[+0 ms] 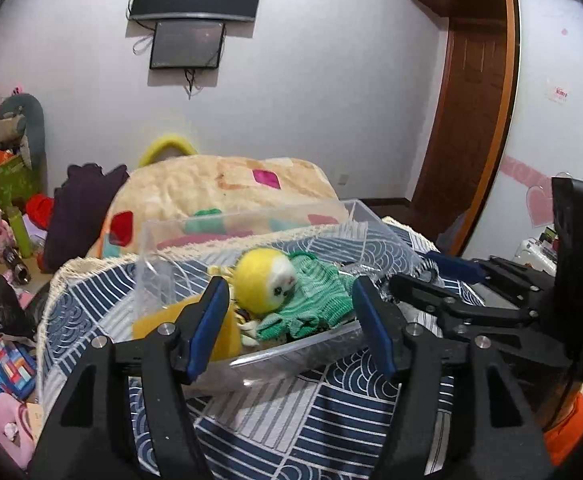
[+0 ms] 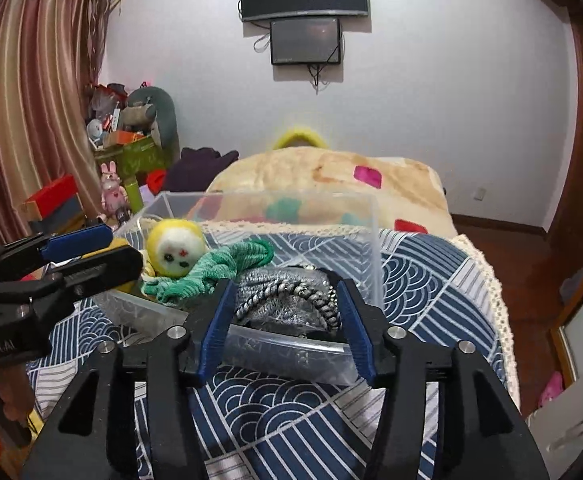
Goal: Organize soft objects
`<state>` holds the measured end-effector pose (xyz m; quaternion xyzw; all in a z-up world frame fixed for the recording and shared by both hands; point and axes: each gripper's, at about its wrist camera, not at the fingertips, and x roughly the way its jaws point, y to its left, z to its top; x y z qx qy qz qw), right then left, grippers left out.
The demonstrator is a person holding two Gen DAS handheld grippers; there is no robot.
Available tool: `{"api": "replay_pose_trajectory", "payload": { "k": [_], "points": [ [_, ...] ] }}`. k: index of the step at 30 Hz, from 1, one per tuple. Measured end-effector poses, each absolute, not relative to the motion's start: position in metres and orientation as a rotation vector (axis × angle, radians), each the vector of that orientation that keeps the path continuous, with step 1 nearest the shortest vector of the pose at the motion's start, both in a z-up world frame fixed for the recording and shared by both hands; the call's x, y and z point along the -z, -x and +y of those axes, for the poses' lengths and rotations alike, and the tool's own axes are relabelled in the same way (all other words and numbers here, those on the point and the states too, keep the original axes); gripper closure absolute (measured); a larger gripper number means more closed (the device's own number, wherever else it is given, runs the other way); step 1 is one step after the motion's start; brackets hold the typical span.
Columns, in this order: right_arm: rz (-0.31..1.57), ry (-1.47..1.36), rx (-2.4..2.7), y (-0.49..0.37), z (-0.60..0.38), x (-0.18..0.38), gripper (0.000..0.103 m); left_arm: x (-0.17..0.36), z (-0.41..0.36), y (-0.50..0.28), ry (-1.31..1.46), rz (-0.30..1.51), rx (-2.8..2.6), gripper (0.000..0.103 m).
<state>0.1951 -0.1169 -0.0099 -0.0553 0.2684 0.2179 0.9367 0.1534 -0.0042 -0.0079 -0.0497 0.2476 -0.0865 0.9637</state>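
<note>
The clear plastic bin [image 1: 251,354] sat on the bed [image 1: 331,420], its patterned blue quilt beneath. Inside lay the yellow-headed doll [image 1: 267,282] in green knit, with a grey braided knit item [image 2: 287,296] at its 3 o'clock in the right wrist view. The left tongs [image 1: 289,326] stood wide and empty at the bin's near wall; the right tongs [image 2: 283,318] likewise wide, empty, fronting the grey item. Judged step: placement apparently complete. Next move would call for withdrawing clear of the rim, or fetching another soft object.
</note>
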Motion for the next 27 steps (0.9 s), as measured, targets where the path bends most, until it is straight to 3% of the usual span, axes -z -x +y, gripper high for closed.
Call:
{"api": "replay_pose_trajectory", "payload": {
  "k": [4, 13, 18, 25, 27],
  "points": [
    [0.489, 0.123, -0.425, -0.185, -0.119, -0.002, 0.032, -0.002, 0.001, -0.141, 0.087, 0.472, 0.163, 0.038],
    [0.376, 0.11, -0.449, -0.155, -0.124, -0.029, 0.031, -0.023, 0.009, -0.104, 0.09, 0.378, 0.139, 0.038],
    [0.306, 0.109, -0.47, -0.13, -0.124, -0.041, 0.024, -0.034, 0.012, -0.084, 0.104, 0.322, 0.135, 0.037],
    [0.252, 0.09, -0.488, -0.115, -0.125, -0.048, 0.019, -0.044, 0.012, -0.054, 0.108, 0.248, 0.125, 0.024],
    [0.241, 0.085, -0.492, -0.112, -0.124, -0.049, 0.012, -0.044, 0.012, -0.049, 0.108, 0.236, 0.122, 0.017]
  ]
}}
